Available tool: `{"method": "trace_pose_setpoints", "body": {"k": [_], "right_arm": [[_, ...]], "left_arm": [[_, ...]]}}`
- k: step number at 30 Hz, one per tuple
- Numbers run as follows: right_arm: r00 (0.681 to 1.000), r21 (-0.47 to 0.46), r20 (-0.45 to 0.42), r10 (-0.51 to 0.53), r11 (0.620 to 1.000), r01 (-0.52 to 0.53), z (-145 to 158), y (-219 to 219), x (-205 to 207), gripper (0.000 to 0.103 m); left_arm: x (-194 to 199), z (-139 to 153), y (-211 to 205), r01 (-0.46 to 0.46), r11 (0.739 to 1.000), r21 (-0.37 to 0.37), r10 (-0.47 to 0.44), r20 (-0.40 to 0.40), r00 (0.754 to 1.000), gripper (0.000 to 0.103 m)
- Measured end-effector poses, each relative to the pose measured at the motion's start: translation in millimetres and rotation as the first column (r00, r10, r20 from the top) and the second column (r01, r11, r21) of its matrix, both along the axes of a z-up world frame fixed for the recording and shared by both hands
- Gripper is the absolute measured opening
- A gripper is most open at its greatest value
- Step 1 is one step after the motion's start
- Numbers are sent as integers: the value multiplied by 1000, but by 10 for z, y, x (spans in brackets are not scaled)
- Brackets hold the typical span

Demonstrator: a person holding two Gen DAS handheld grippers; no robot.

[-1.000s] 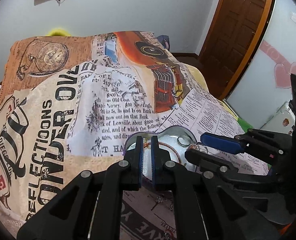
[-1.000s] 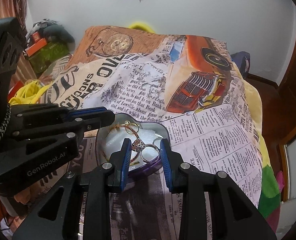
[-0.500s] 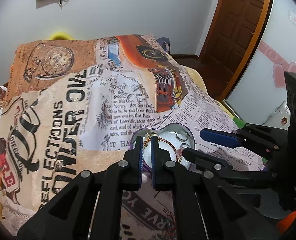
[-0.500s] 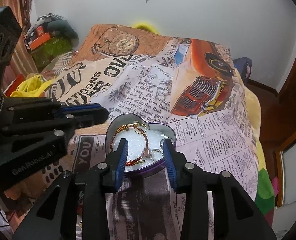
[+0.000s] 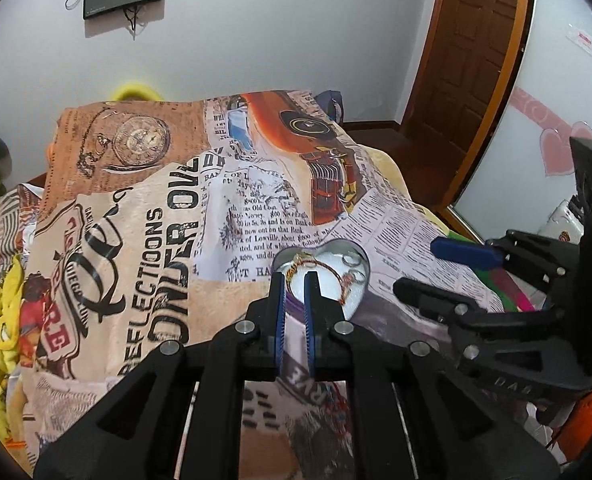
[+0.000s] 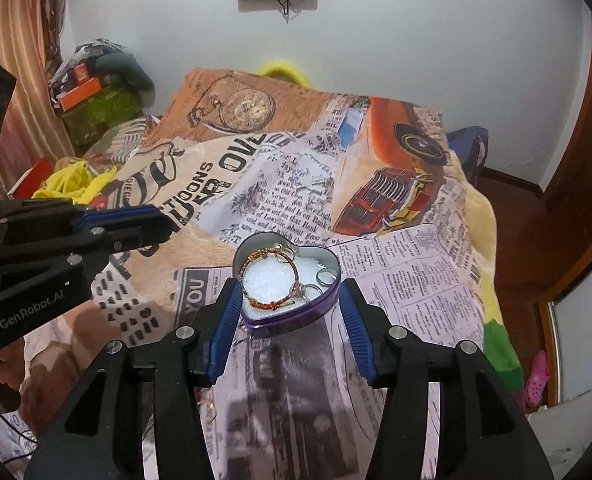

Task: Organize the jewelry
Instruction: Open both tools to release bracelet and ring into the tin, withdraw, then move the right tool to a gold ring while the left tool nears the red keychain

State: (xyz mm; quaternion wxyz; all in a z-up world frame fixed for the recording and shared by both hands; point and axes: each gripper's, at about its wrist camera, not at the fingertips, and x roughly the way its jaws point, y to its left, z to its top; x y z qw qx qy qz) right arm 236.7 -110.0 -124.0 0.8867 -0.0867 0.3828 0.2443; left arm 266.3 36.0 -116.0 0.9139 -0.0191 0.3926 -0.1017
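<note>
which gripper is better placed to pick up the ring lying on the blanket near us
Right, probably. The right gripper is open and empty, jaws just widening, and the loose ring lies just below its left finger. The left gripper is shut.

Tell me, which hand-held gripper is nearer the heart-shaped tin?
Too close to call. The right hand-held gripper hovers just short of the heart-shaped tin, open, fingers either side. The left hand-held gripper, shut and empty, hovers by the tin's left edge.

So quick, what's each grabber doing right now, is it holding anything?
Left gripper: shut, holding nothing.
Right gripper: open, has just been opening, holding nothing.
</note>
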Motion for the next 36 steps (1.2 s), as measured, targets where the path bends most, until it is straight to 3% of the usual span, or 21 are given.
{"method": "trace_pose_setpoints", "body": {"k": [12,24,36], "right_arm": [[1000,4,-5,-8,1000,8,35,-92,-392,47],[992,-8,-127,21,1000,-22,-406,-13,-565,47],[971,-12,-227,77,997,-82,-770,199,-504,47]], "left_arm": [[-546,40,-51,8,1000,14,-8,-26,1000,14],[-820,-286,-25,13,1000,10,-12,-111,994,14],[-795,-558,51,-3,1000,-6,2,-168,986,14]]}}
